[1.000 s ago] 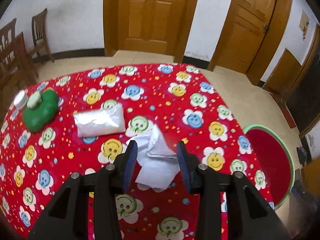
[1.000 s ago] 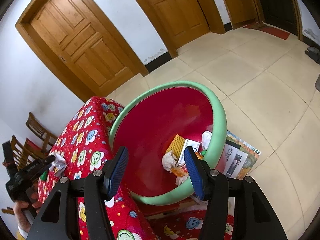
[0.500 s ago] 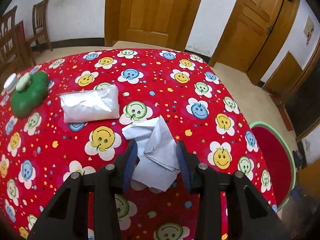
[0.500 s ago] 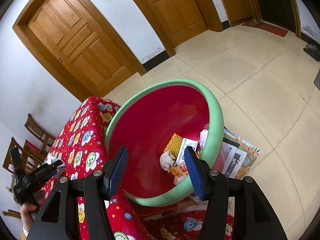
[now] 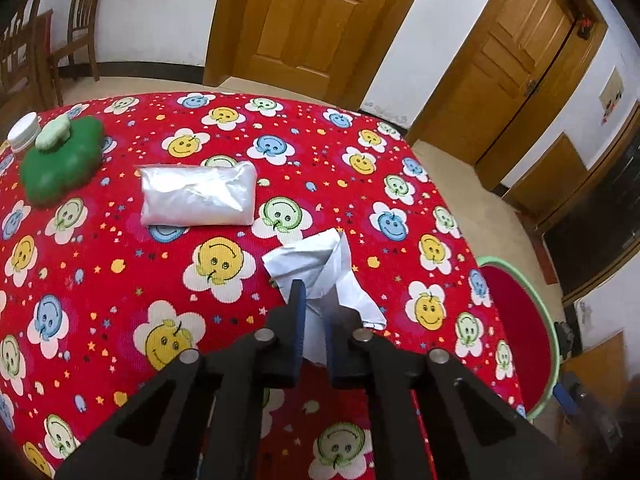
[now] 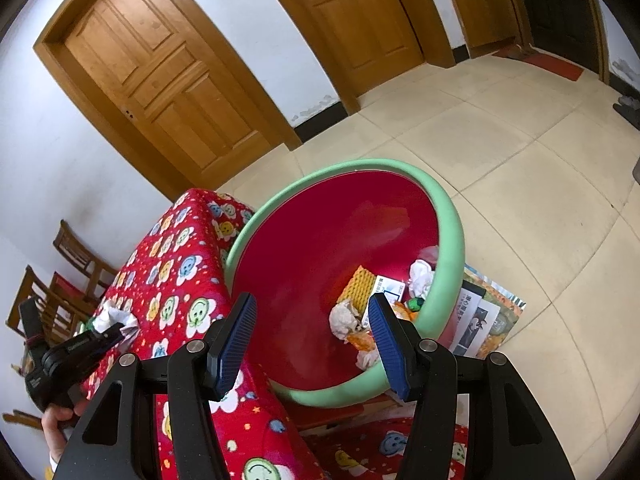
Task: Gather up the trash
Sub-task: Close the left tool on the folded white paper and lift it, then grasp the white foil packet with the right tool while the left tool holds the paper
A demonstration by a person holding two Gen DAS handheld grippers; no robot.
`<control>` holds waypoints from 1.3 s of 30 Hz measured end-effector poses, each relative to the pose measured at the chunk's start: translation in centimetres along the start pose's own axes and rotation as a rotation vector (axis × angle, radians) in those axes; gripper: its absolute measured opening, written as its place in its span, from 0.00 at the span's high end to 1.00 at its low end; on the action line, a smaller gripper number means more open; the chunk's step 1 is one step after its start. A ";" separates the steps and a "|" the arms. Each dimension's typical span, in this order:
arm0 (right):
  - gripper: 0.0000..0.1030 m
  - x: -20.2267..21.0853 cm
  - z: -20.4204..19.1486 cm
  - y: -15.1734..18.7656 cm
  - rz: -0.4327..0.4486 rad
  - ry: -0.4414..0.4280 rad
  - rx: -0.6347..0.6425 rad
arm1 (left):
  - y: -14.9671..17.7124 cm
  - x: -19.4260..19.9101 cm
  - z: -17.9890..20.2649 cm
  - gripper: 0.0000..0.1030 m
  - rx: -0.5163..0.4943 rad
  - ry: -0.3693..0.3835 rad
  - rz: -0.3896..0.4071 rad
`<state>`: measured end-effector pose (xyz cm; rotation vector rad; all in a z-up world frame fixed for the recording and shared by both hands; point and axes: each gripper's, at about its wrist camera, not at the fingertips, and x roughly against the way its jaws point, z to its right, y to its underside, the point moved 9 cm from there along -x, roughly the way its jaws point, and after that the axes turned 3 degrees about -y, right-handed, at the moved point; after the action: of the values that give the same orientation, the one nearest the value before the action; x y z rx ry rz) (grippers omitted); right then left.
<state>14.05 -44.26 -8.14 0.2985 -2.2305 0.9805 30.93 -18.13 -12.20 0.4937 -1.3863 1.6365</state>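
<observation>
My left gripper (image 5: 314,300) is shut on a crumpled white paper (image 5: 320,264) that sits on the red flowered tablecloth (image 5: 120,280). A clear plastic bag of white stuff (image 5: 198,194) lies beyond it to the left. The red bin with a green rim (image 6: 344,248) stands beside the table and holds several scraps of trash (image 6: 372,300). My right gripper (image 6: 312,320) is open and empty, above the bin's near side. The left gripper (image 6: 100,338) with the paper (image 6: 116,316) also shows in the right wrist view.
A green lid-like object (image 5: 60,160) and a white cap (image 5: 24,130) lie at the table's far left. Wooden chairs (image 5: 76,28) stand against the wall. Printed papers (image 6: 484,316) lie on the floor by the bin. The bin rim (image 5: 554,344) shows past the table's right edge.
My left gripper has closed on the white paper, which was between its open fingers before. The right gripper stays open over the bin.
</observation>
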 end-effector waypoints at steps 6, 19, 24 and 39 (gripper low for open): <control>0.42 0.1 -1.4 0.1 -0.002 -0.011 0.031 | -0.1 1.8 0.2 0.97 -0.002 0.038 0.030; 0.42 0.3 -6.3 0.4 -0.011 -0.058 0.136 | -1.8 7.8 -2.3 0.98 0.009 0.036 0.146; 0.42 -0.1 -9.7 1.0 -0.028 -0.095 0.200 | -2.1 9.3 -5.7 0.98 0.049 -0.006 0.177; 0.42 -4.8 -21.9 4.1 -0.130 -0.186 0.427 | -2.3 11.2 -15.8 0.98 0.195 -0.129 0.222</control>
<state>26.47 -25.89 -2.92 0.7411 -2.1119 1.4009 30.97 0.60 -6.85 0.5836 -1.4231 1.9620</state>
